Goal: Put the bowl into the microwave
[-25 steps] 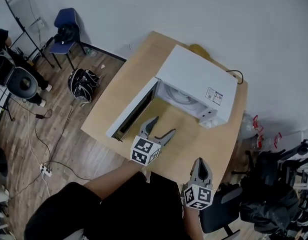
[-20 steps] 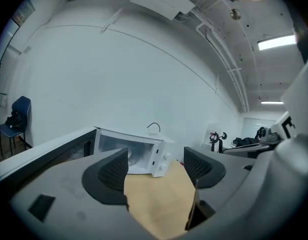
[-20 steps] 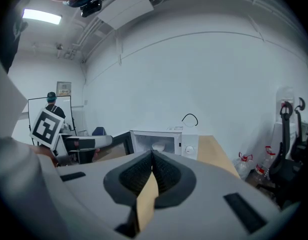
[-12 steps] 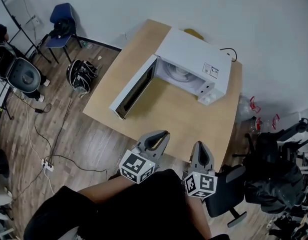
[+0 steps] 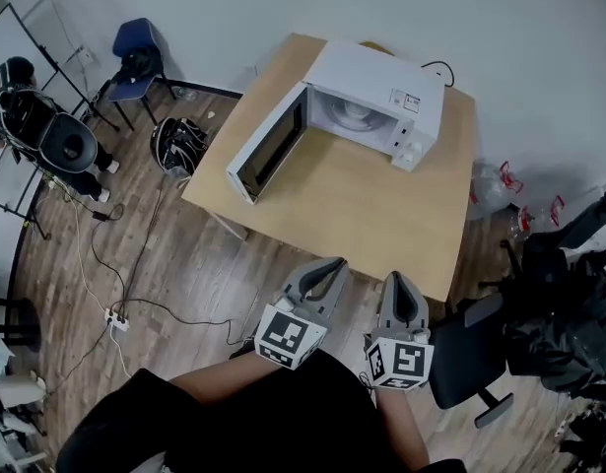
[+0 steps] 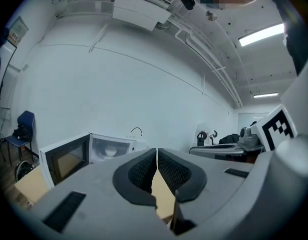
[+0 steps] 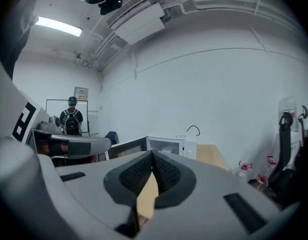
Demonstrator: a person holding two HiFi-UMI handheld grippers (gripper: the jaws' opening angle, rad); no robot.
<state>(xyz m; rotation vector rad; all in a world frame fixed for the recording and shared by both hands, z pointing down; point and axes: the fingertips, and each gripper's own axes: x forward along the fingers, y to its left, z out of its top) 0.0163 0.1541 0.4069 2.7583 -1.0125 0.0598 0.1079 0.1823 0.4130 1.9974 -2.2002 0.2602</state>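
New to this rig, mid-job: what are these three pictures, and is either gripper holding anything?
A person holds a two-jaw gripper in each hand; there is no robot arm. The head view comes from a camera on their head, looking down: the left gripper and right gripper sit short of the wooden table. The other two views look along each gripper's own jaws. Both are shut and empty; the left's jaws have just closed on nothing. On the table stands a white microwave, door open, with what looks like a white bowl inside.
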